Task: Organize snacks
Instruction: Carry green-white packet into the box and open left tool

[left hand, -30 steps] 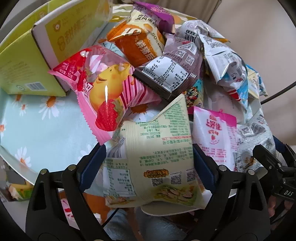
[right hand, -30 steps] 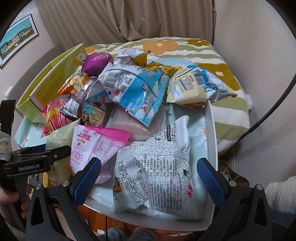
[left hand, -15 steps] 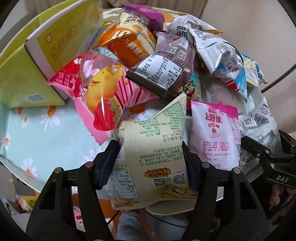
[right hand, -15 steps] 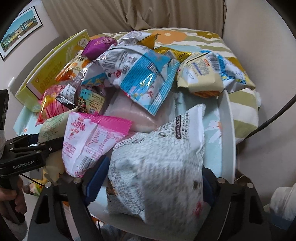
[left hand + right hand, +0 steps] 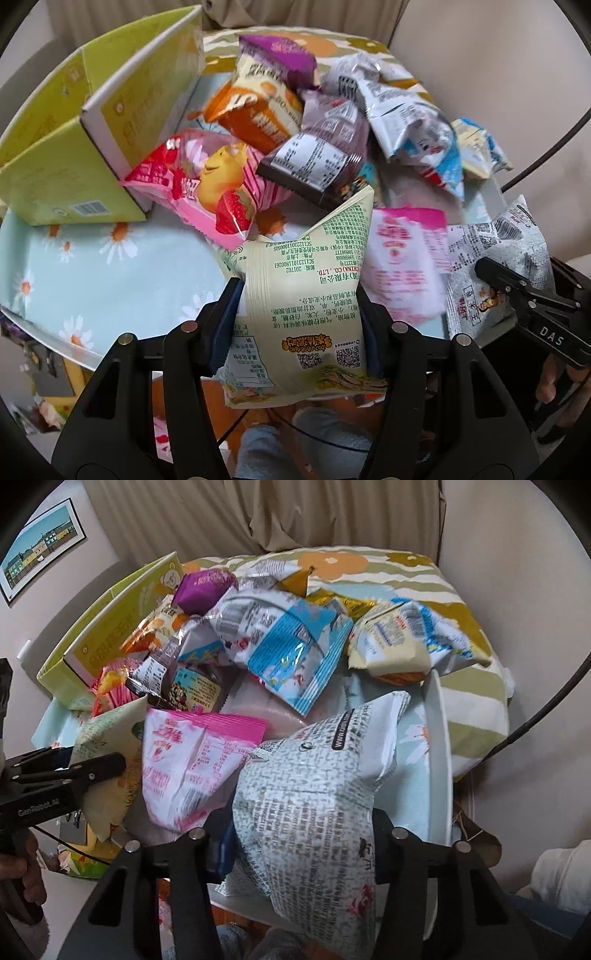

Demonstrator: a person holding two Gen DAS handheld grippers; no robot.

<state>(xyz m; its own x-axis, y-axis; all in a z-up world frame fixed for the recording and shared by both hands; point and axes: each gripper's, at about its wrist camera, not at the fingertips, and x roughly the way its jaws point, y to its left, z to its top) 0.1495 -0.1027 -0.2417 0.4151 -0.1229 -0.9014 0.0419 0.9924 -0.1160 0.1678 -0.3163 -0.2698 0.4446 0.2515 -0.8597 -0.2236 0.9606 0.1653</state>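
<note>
My left gripper is shut on a pale green snack bag with green print, held at the near edge of the tray. My right gripper is shut on a grey-white printed snack bag, also seen at the right of the left wrist view. A pink-and-white bag lies between them. Behind it a pile holds a pink strawberry bag, an orange bag, a purple bag and a blue-white bag.
A yellow-green open cardboard box lies at the left of the tray. The white tray rim runs along the right, with a daisy-print lining. A striped flowered cushion sits behind. A black cable hangs right.
Both grippers closed from wide open onto their bags: left on the pale green bag, right on the grey-white bag. Both bags have lifted slightly off the tray.
</note>
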